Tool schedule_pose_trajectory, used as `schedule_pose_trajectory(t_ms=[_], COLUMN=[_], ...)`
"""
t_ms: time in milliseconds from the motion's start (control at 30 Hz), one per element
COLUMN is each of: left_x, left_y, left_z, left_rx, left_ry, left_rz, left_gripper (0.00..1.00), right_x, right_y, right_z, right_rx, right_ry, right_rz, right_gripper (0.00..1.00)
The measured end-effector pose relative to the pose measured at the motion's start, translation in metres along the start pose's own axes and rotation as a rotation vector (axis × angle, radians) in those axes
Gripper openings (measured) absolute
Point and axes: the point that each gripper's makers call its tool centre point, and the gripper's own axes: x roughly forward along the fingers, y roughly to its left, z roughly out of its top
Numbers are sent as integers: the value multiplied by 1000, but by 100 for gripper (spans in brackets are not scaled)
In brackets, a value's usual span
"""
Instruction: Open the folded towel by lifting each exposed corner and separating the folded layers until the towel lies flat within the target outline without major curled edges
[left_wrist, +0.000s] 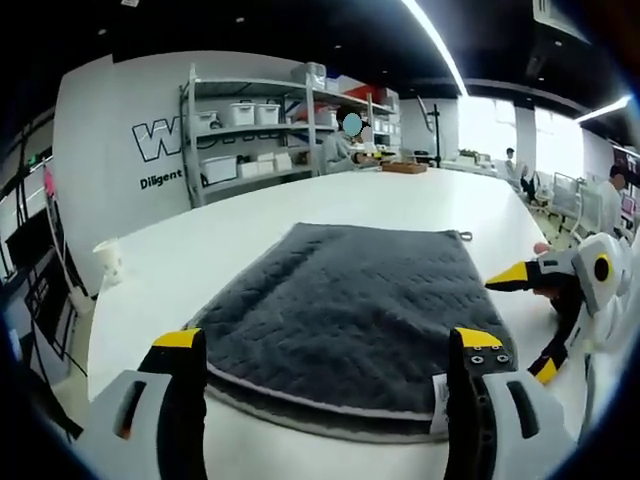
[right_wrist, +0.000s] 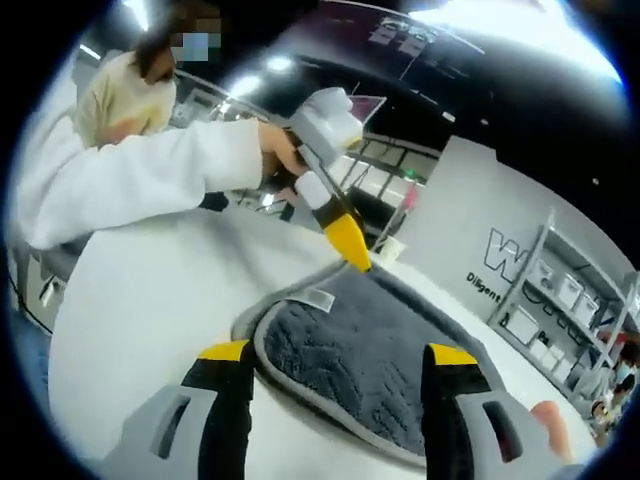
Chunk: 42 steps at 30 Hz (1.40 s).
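A dark grey towel (left_wrist: 350, 300) lies folded on the white table (left_wrist: 230, 250), its layered edge with pale trim facing my left gripper (left_wrist: 328, 345). That gripper is open, its jaws wide on either side of the near edge, holding nothing. A white label (left_wrist: 440, 395) sits at the corner by one jaw. My right gripper (left_wrist: 528, 322) comes in from the right, open, beside the towel's side edge. In the right gripper view my right gripper (right_wrist: 338, 355) hangs open over the towel (right_wrist: 360, 385) near a rounded corner, and the left gripper's yellow fingertip (right_wrist: 349, 240) points down at the label corner (right_wrist: 320, 298).
A paper cup (left_wrist: 108, 258) stands near the table's left edge. Metal shelves with bins (left_wrist: 260, 120) line the back wall, and people sit at the table's far end (left_wrist: 345, 145). A person's white sleeve (right_wrist: 150, 170) reaches in holding the left gripper.
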Motion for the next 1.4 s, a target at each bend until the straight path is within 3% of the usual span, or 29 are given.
schedule_pose_trajectory(t_ms=[300, 500, 600, 733, 900, 967, 1000, 1400], left_x=[-2, -2, -1, -2, 0, 0, 0, 0], left_y=[-1, -1, 0, 1, 1, -1, -1, -2], left_z=[-1, 0, 0, 0, -2, -1, -1, -1], left_rx=[-2, -2, 0, -6, -9, -9, -7, -5], left_ry=[-2, -4, 0, -3, 2, 1, 1, 1], left_rz=[3, 4, 7, 9, 5, 2, 2, -1], left_gripper=[99, 99, 99, 99, 99, 99, 99, 99], right_x=[-3, -4, -4, -6, -4, -5, -6, -5], right_y=[-16, -13, -10, -3, 0, 1, 0, -1], right_z=[-8, -5, -2, 10, 10, 10, 12, 12], right_rx=[4, -67, -120, -147, -183, -188, -204, -175], right_ry=[33, 29, 18, -44, -37, -39, -48, -58], right_rz=[-74, -82, -80, -55, -48, -45, -50, -38], right_gripper=[67, 57, 46, 29, 20, 2, 0, 0])
